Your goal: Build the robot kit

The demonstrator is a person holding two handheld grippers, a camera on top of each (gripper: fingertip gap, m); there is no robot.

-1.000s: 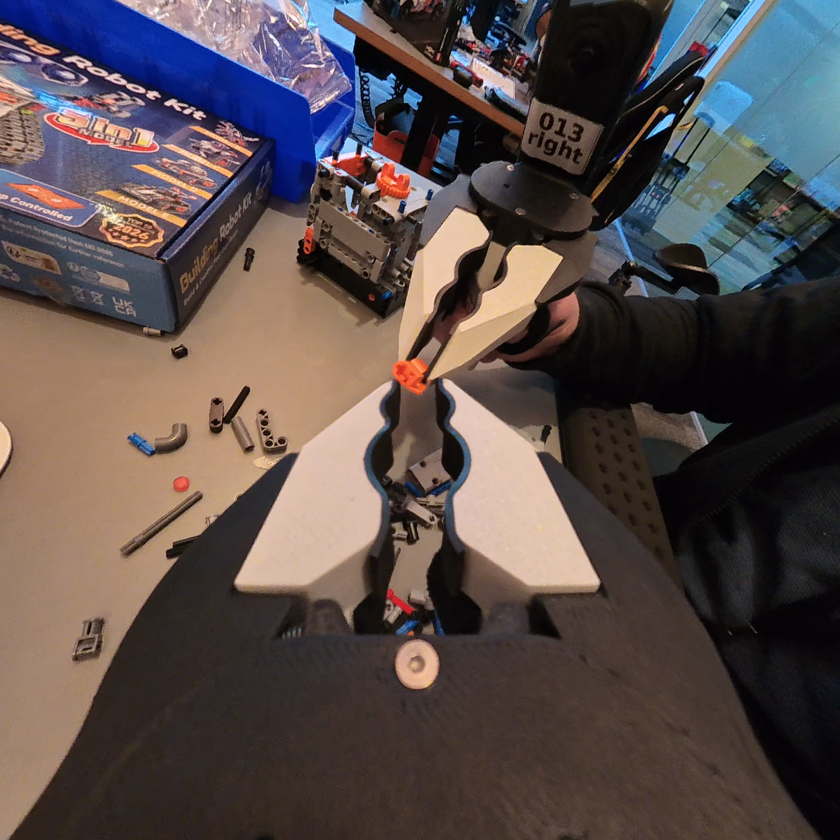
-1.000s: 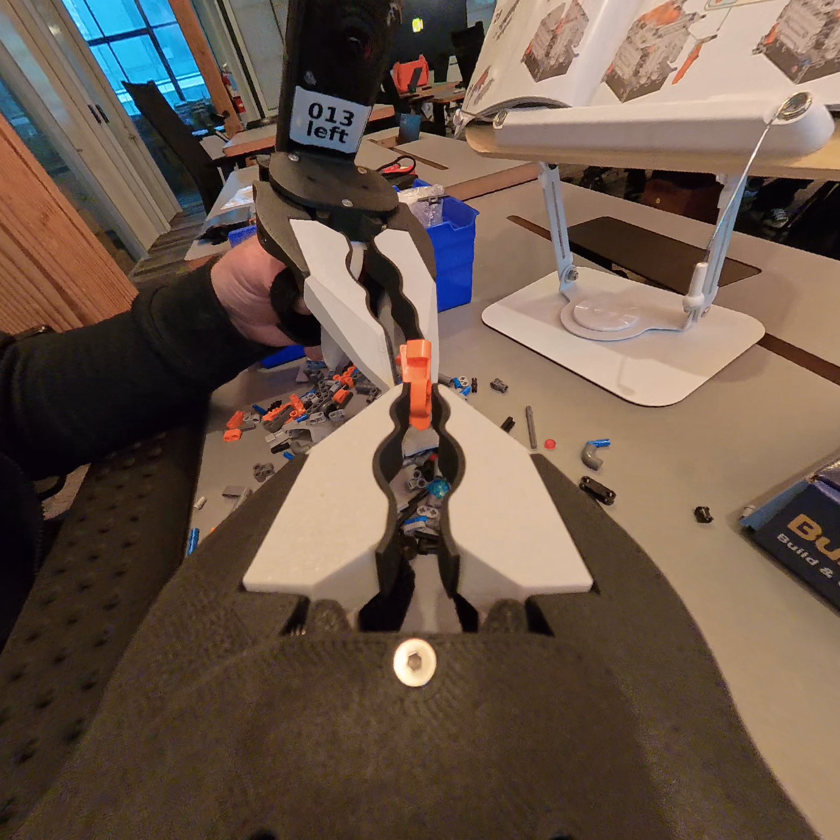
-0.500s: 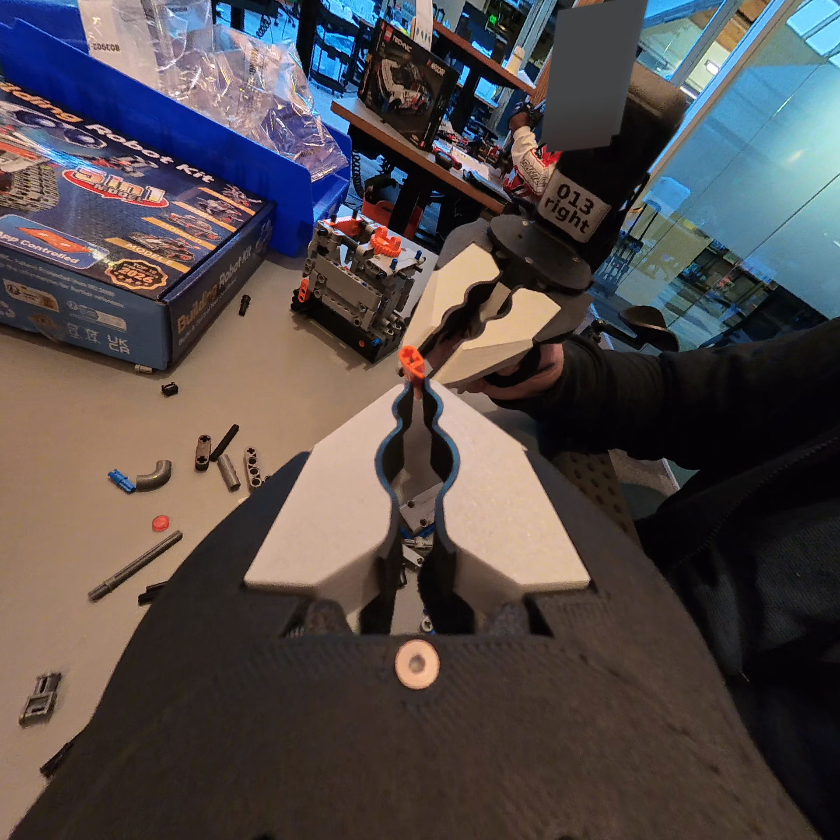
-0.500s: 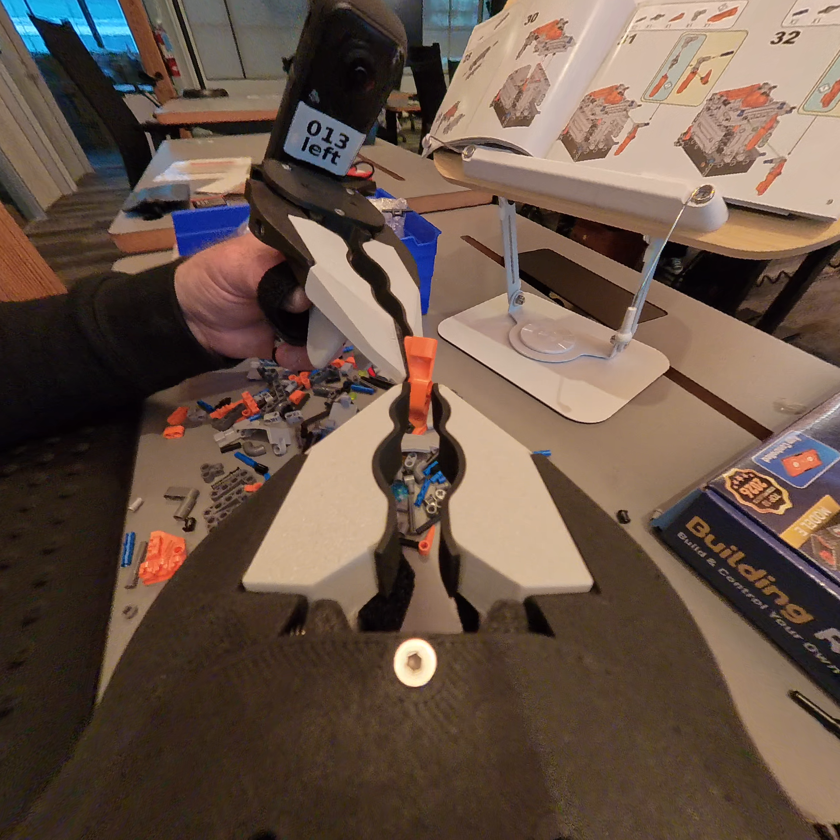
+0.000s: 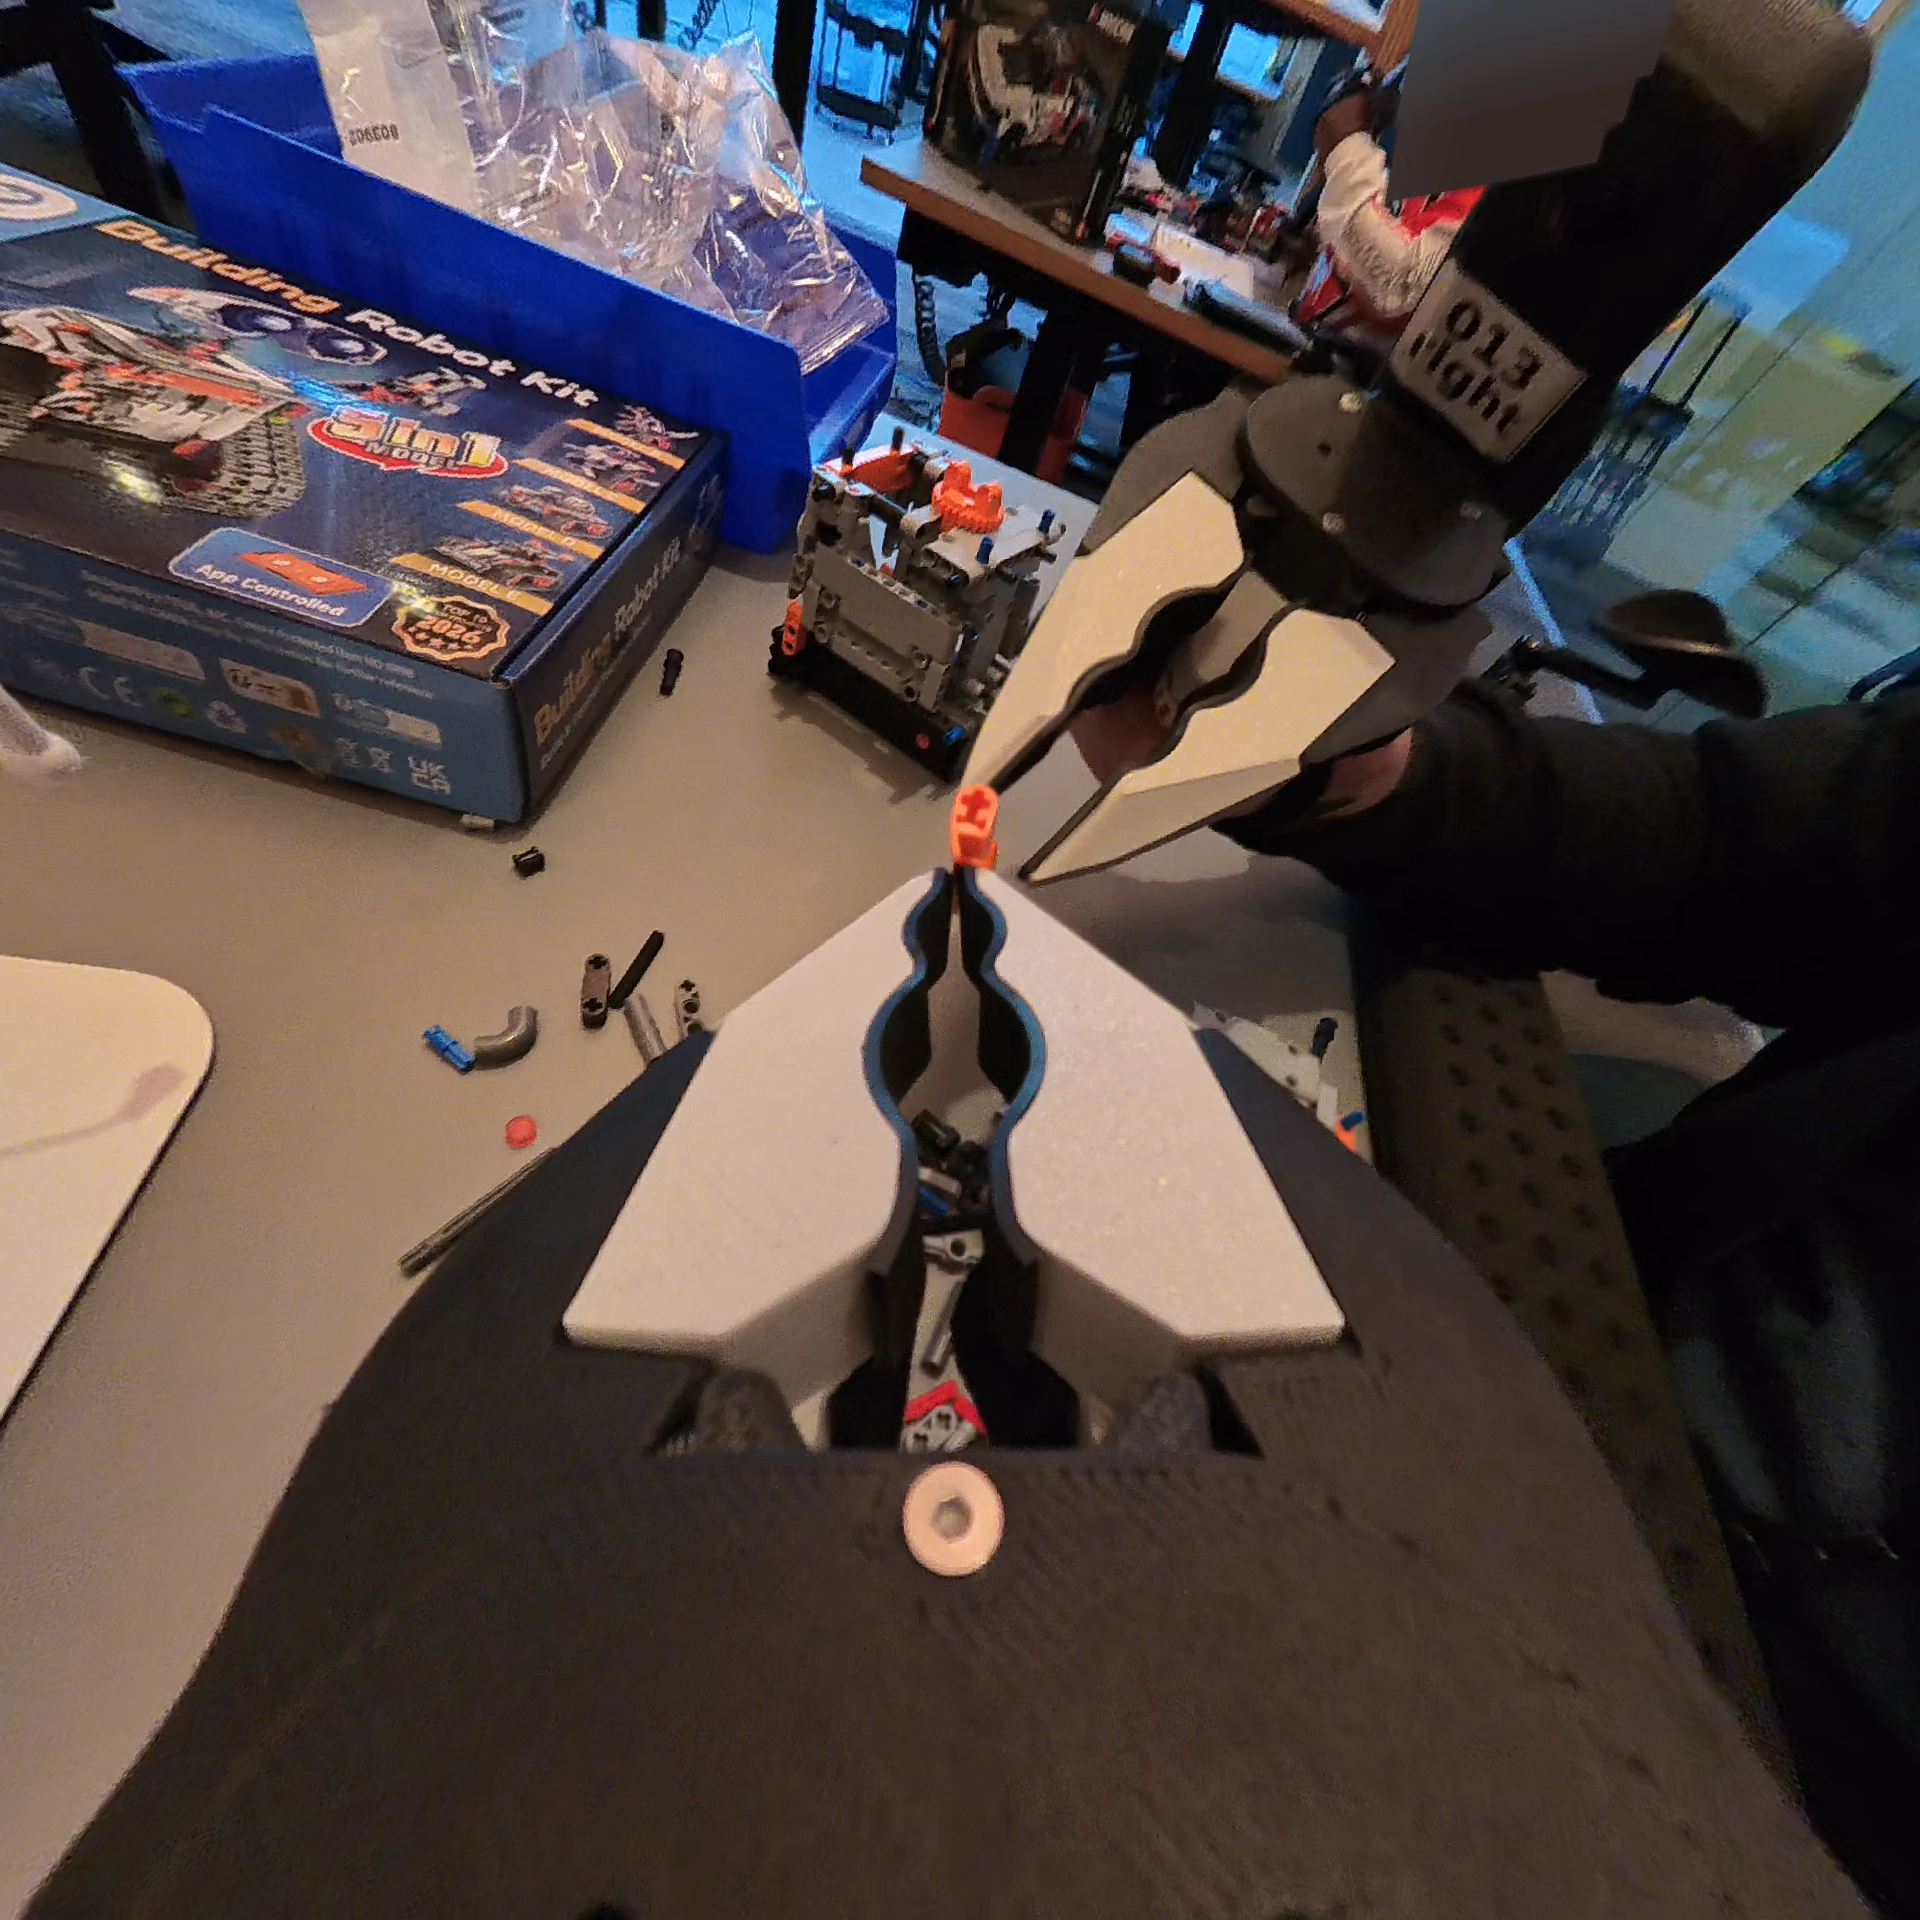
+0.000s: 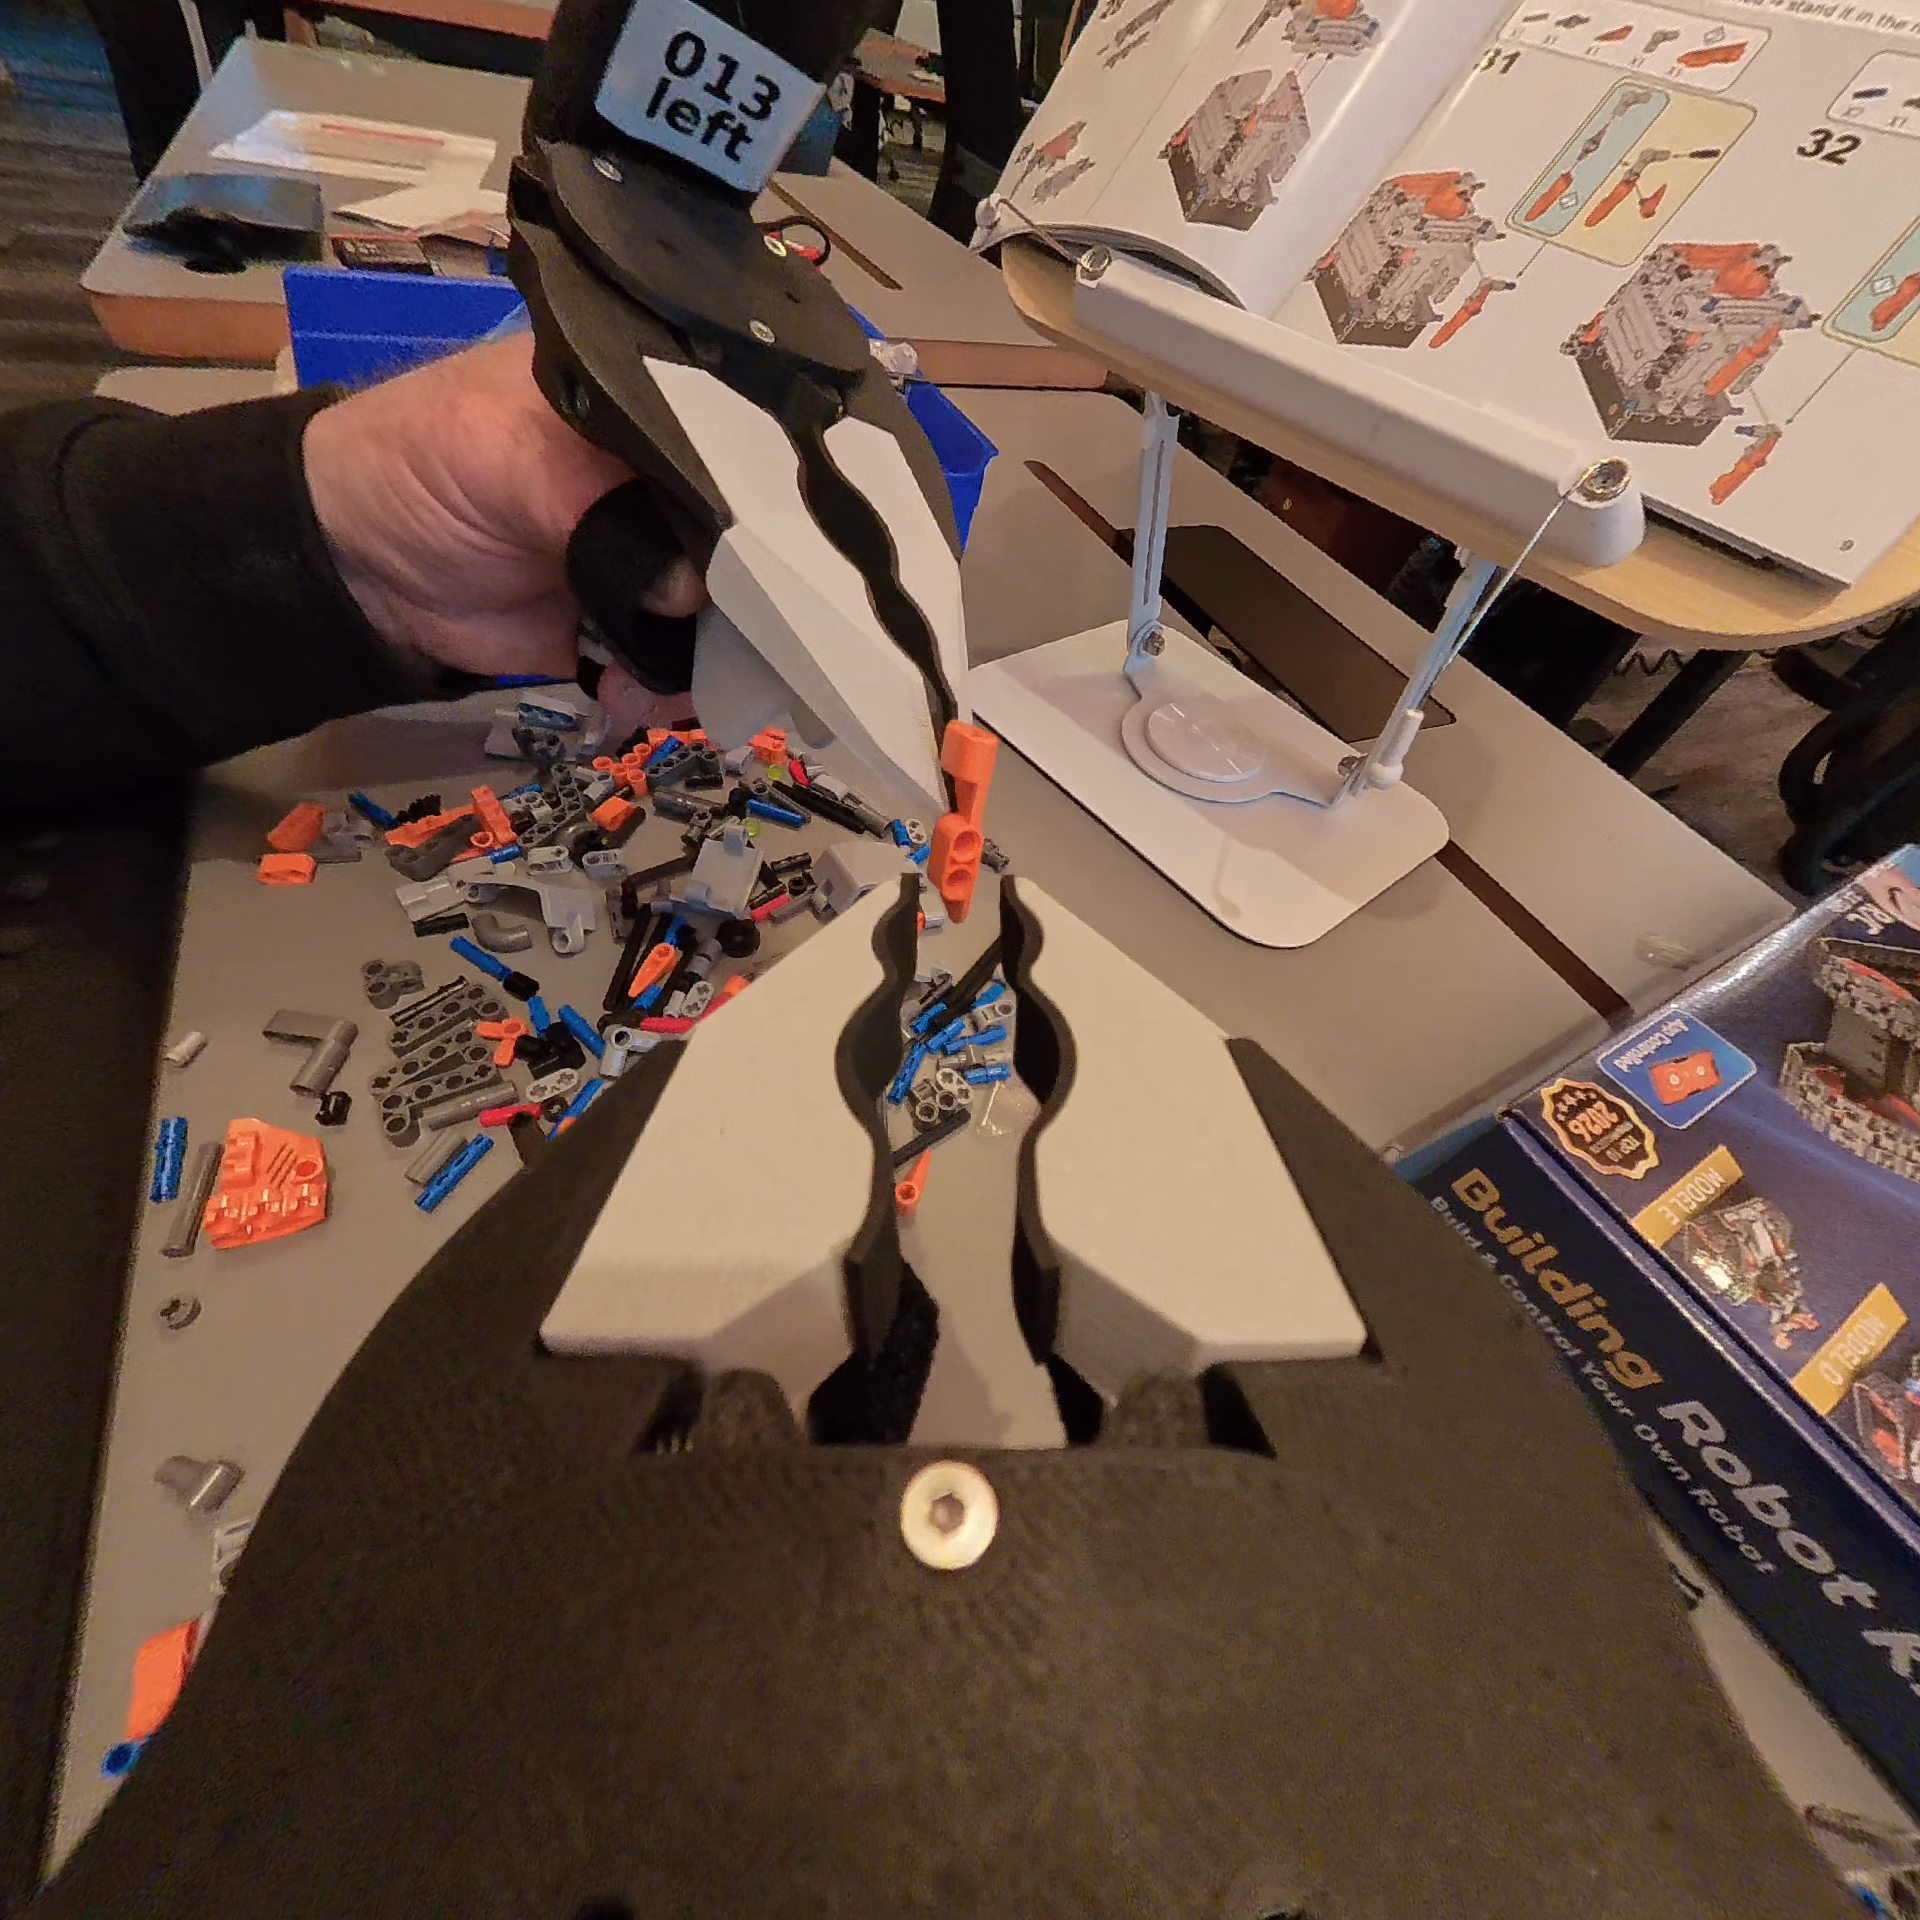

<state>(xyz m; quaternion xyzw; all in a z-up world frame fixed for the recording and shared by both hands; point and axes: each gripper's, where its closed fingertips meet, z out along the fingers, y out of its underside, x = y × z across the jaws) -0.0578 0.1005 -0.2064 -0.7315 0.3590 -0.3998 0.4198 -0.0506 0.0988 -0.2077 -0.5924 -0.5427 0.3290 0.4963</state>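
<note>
My left gripper [image 5: 956, 883] is shut on the lower end of a small orange connector piece [image 5: 975, 826], held up above the table. In the right wrist view the left gripper [image 6: 940, 769] comes in from the upper left and the orange piece [image 6: 961, 821] hangs from its tips. My right gripper [image 6: 958, 888] is open, with its fingertips on either side of the orange piece's lower end and a gap on each side. In the left wrist view the right gripper [image 5: 1005, 831] stands open just right of the piece.
A pile of loose building parts [image 6: 623, 935] lies on the grey table below the grippers. A blue kit box [image 5: 312, 540], a part-built grey model [image 5: 914, 592] and a blue bin [image 5: 468, 260] stand behind. A booklet on a white stand [image 6: 1226, 790] is at right. My left and right fingertips are right by each other.
The right gripper was shut on the orange piece and has opened and let go. The left gripper closed on the piece and now holds it alone.
</note>
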